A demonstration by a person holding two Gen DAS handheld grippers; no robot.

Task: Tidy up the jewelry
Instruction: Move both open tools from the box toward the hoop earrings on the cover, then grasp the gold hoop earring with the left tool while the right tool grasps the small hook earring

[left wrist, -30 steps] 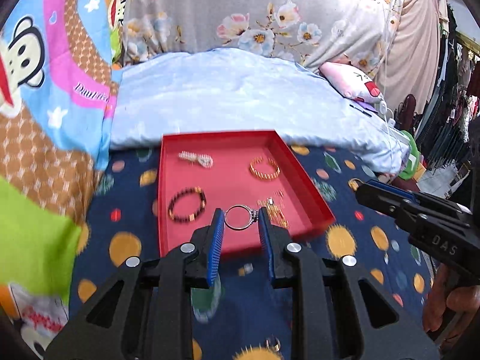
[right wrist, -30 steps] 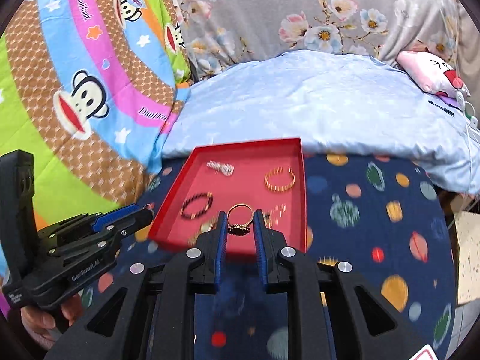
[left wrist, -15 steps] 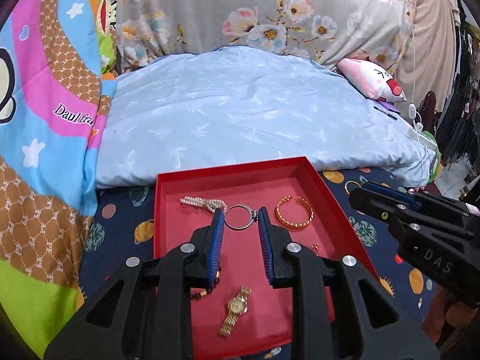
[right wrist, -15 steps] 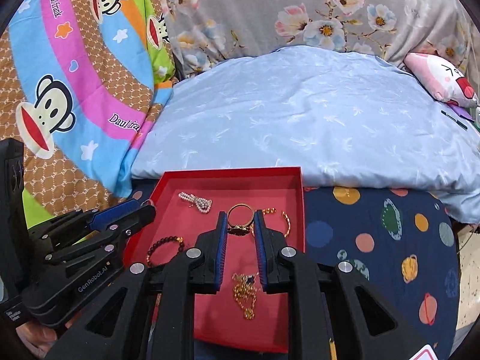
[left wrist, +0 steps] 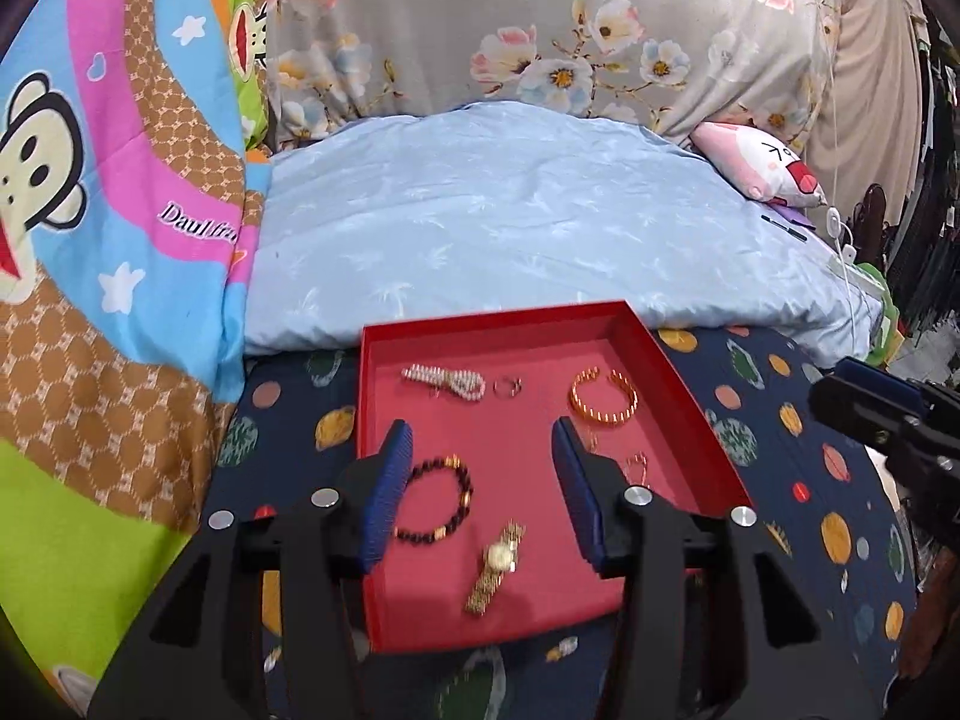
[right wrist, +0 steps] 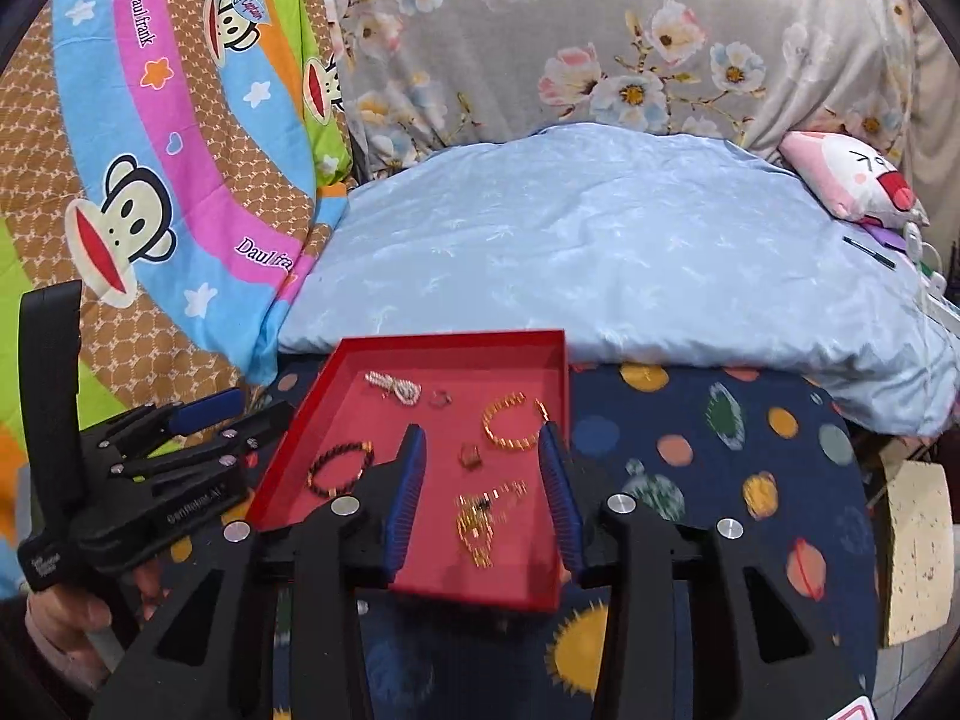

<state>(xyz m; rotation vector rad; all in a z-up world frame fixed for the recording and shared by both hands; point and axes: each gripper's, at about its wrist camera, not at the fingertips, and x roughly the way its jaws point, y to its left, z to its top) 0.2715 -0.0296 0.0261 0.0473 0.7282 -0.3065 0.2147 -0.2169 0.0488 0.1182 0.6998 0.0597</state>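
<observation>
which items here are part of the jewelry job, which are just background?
Job:
red tray
pearl piece
silver ring
gold bangle
bead bracelet
gold watch
gold ring
gold chain
left gripper, open
right gripper, open

Background:
blue pillow
monkey blanket
pink plush
</observation>
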